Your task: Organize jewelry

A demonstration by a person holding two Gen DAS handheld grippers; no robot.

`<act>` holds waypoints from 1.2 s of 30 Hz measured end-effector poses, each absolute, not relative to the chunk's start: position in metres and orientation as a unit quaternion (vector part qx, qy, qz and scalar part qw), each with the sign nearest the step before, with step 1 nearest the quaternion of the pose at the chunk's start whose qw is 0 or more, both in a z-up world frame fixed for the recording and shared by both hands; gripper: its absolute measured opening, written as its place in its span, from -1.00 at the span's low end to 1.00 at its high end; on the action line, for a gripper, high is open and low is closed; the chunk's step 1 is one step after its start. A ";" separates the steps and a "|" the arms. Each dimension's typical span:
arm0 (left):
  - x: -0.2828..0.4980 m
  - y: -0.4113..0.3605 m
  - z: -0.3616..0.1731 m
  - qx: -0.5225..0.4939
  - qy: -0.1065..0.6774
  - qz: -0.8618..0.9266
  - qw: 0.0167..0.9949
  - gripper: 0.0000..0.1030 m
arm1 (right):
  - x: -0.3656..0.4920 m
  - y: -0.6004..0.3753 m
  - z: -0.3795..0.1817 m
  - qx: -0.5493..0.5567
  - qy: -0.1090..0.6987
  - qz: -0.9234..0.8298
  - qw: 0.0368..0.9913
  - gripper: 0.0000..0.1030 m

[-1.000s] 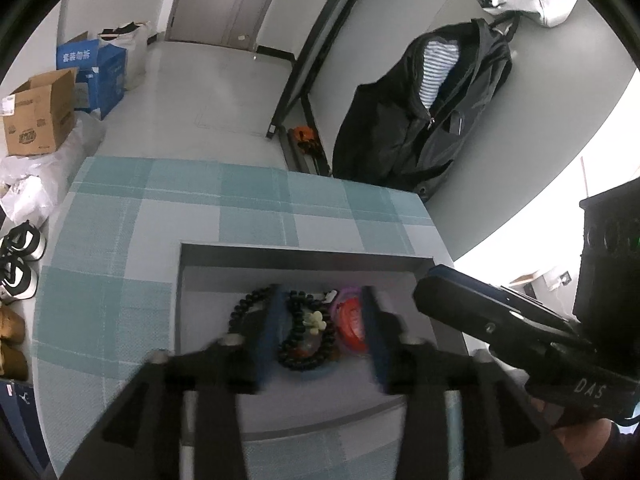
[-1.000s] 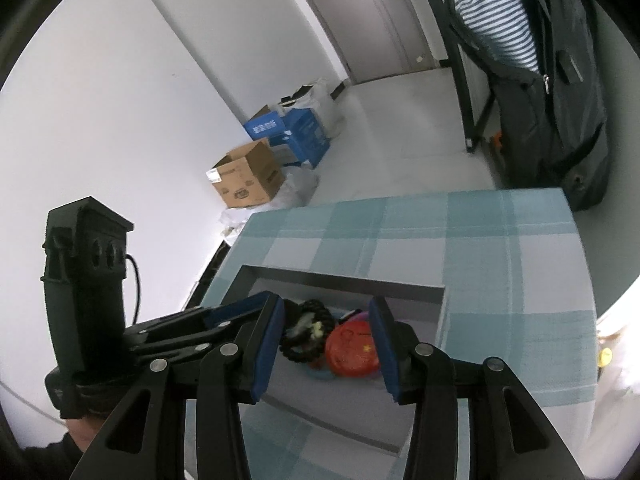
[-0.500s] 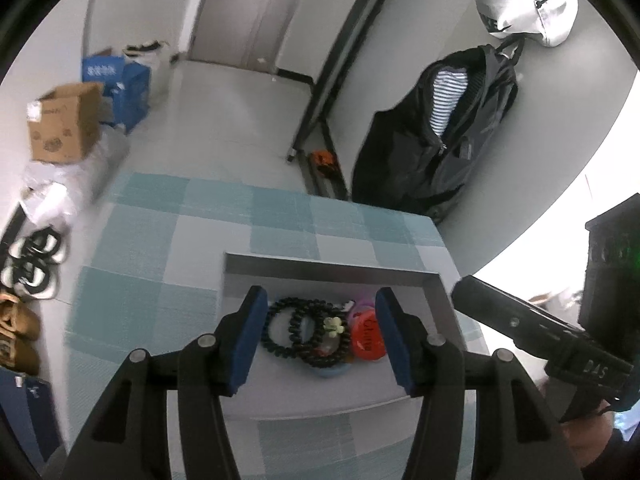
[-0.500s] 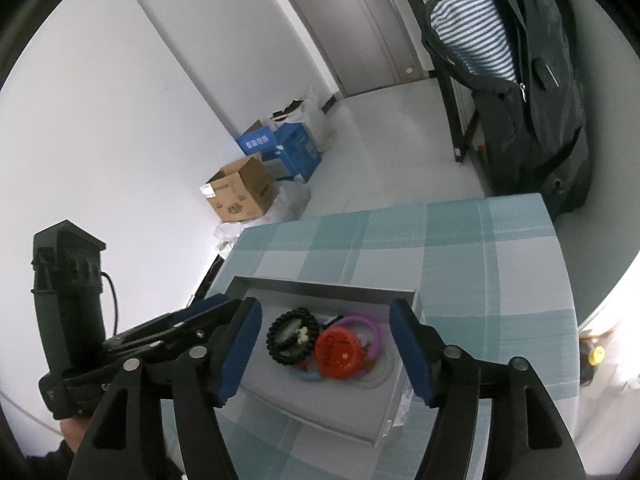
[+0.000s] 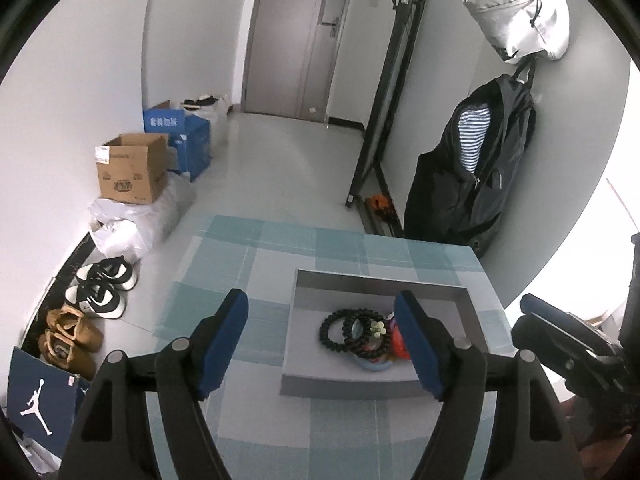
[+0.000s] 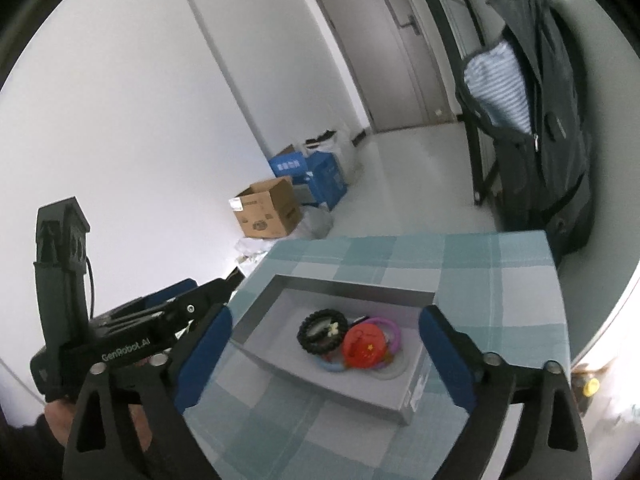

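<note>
Fingers: both the left gripper (image 5: pixel 320 344) and right gripper (image 6: pixel 324 354) are spreading wide, gripping nothing.
Jewelry: you are seeing bracelets (image 6: pixel 322 334) piled in the gray tray (image 6: pixel 340 284) on the table (image 6: pixel 496 276).
Handling: probably light, slippery; try pinching one band's rim.

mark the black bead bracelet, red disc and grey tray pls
black bead bracelet (image 6: pixel 320 334): right wrist view, near arc.
red disc (image 6: pixel 365 347): right wrist view, top face.
grey tray (image 6: pixel 352 287): right wrist view, far wall.
</note>
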State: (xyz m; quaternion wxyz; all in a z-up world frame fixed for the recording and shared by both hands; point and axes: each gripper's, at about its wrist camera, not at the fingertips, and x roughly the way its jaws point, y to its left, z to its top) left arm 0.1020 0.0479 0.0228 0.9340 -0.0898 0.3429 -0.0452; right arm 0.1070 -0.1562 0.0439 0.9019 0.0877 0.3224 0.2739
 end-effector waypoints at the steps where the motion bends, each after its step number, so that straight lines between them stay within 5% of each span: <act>1: 0.098 0.048 0.023 -0.090 0.340 -0.045 0.935 0.41 | 0.104 -0.157 0.045 0.084 0.319 0.273 0.904 0.94; 9: 0.073 0.041 0.018 -0.084 0.337 -0.042 0.937 0.58 | 0.082 -0.164 0.047 0.065 0.319 0.260 0.909 1.00; 36: 0.059 0.032 0.009 -0.062 0.345 -0.038 0.936 0.58 | 0.061 -0.168 0.040 0.048 0.328 0.234 0.914 1.00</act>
